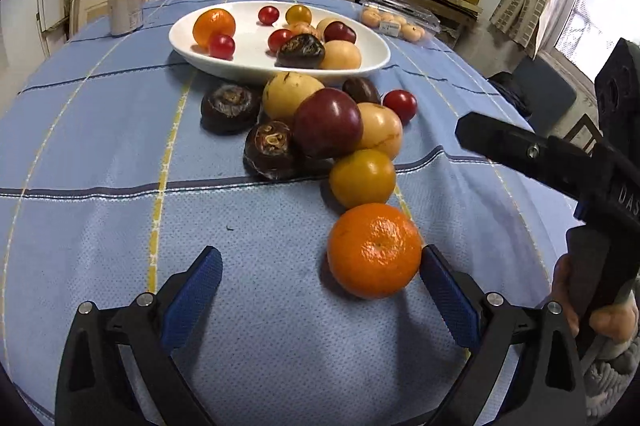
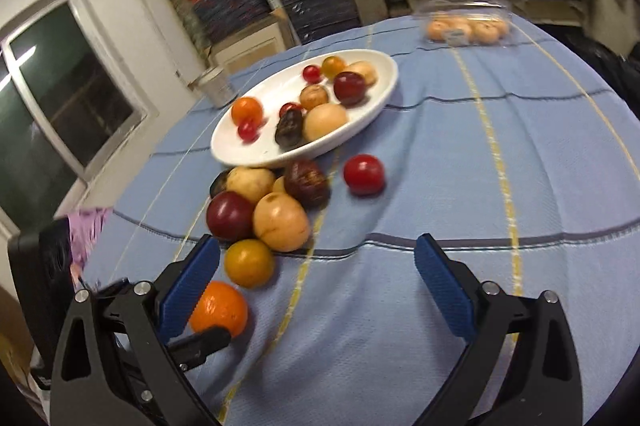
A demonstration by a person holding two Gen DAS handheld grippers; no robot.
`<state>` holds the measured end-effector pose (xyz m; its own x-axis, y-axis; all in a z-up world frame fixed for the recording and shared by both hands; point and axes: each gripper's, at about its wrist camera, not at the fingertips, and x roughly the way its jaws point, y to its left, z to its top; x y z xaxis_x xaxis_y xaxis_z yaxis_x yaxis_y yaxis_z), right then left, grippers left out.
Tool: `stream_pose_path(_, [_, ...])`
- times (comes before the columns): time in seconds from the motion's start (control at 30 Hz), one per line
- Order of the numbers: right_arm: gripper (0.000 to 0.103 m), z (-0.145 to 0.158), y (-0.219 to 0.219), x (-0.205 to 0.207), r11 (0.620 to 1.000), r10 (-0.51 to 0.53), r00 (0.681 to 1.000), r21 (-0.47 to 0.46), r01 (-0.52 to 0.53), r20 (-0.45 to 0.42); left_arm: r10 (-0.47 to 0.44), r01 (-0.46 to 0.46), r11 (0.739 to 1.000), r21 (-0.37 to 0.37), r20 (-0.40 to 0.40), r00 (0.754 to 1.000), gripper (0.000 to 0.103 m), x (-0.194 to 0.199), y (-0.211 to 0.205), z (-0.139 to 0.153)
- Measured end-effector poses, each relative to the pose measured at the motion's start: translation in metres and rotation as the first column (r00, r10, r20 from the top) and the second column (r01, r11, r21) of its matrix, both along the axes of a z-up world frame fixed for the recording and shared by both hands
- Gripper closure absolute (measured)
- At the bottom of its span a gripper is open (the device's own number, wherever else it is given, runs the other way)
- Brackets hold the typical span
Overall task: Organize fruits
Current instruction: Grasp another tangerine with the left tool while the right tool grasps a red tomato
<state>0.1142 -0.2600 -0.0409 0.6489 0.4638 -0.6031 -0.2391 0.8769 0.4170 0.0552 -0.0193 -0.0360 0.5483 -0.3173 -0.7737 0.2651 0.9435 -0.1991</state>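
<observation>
Orange and firm-skinned, the mandarin (image 1: pixel 374 250) lies low and right of centre in the left wrist view on the blue-clothed desk (image 1: pixel 100 153), touching one pad of the spread left tongs (image 1: pixel 320 278). It looks light, round and likely to roll; grip across its widest part. Right tongs (image 2: pixel 316 276) also spread, holding nothing. White plate (image 1: pixel 256 61) beyond.

The only readable lettering is "DAS", moulded in raised capitals on the black plastic body of the right gripper (image 1: pixel 480 135), at about three o'clock in the left wrist view; the word runs off the picture's edge. A white label on the clear plastic fruit box (image 1: pixel 394 15), at one o'clock, is too small to read.
</observation>
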Motion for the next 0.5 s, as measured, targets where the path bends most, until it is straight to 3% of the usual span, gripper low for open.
stream_pose_path(0.1, [0.007, -0.009, -0.025, 0.026, 0.984, -0.028, 0.994, 0.174, 0.046, -0.105, -0.004, 0.004, 1.0, 0.027, 0.0, 1.0, 0.003, 0.0, -0.004, -0.001])
stream_pose_path(0.17, [0.007, -0.013, -0.036, 0.04, 0.97, -0.036, 0.987, 0.23, 0.072, -0.154, -0.005, 0.005, 0.999, 0.038, -0.001, 1.0, 0.003, 0.0, -0.005, -0.002])
stream_pose_path(0.27, [0.011, -0.013, -0.034, 0.056, 0.98, -0.042, 0.984, 0.184, 0.074, -0.172, -0.006, 0.006, 0.998, 0.064, -0.001, 1.0, 0.003, 0.001, -0.008, -0.003])
stream_pose_path(0.37, [0.032, -0.015, -0.026, 0.065, 0.987, -0.018, 0.98, 0.154, 0.05, -0.197, -0.008, 0.008, 0.995, 0.103, -0.001, 1.0, 0.003, 0.001, -0.014, -0.005])
stream_pose_path(0.5, [0.032, -0.017, -0.017, 0.075, 0.992, -0.015, 0.98, 0.12, 0.04, -0.198, -0.013, 0.013, 0.987, 0.16, -0.002, 1.0, 0.003, 0.0, -0.021, -0.007])
